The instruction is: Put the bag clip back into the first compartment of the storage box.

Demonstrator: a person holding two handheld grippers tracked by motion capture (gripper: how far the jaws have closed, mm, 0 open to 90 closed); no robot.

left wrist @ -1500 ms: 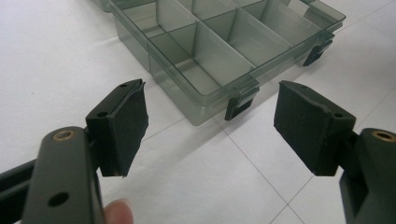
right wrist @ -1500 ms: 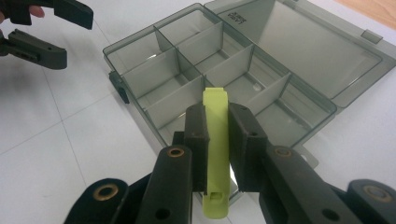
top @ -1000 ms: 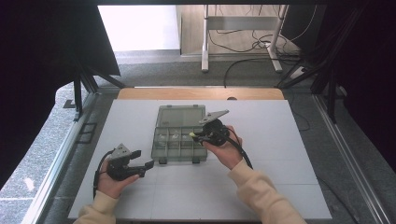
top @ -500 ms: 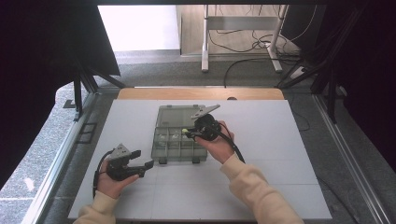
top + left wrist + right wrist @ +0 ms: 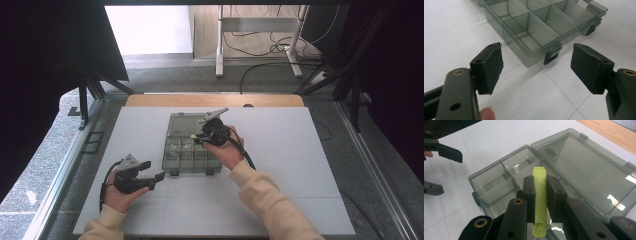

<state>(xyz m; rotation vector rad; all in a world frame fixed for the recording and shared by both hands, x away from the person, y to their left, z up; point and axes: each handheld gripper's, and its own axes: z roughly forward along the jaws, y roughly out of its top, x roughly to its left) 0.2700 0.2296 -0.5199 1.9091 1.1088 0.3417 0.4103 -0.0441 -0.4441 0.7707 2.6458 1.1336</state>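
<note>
With your right tool point(image 5: 540, 195) clamped on the yellow-green clip point(image 5: 539, 202), lower it squarely into a compartment of the organizer box point(image 5: 499, 182) at frame centre, left tool point(image 5: 536, 67) wide.

A white table point(image 5: 300, 165) carried the work, its top crossed by thin seam lines and backed along the far edge by a strip of bare wood point(image 5: 165, 100). A smoky clear box point(image 5: 187, 157) lay directly on it near the middle, lid point(image 5: 187, 125) thrown open flat toward the far side, with dark latches point(image 5: 551, 56) at the near wall. The box's compartments were split by clear dividers point(image 5: 531, 21), and the white top around it lay bare on all sides.
</note>
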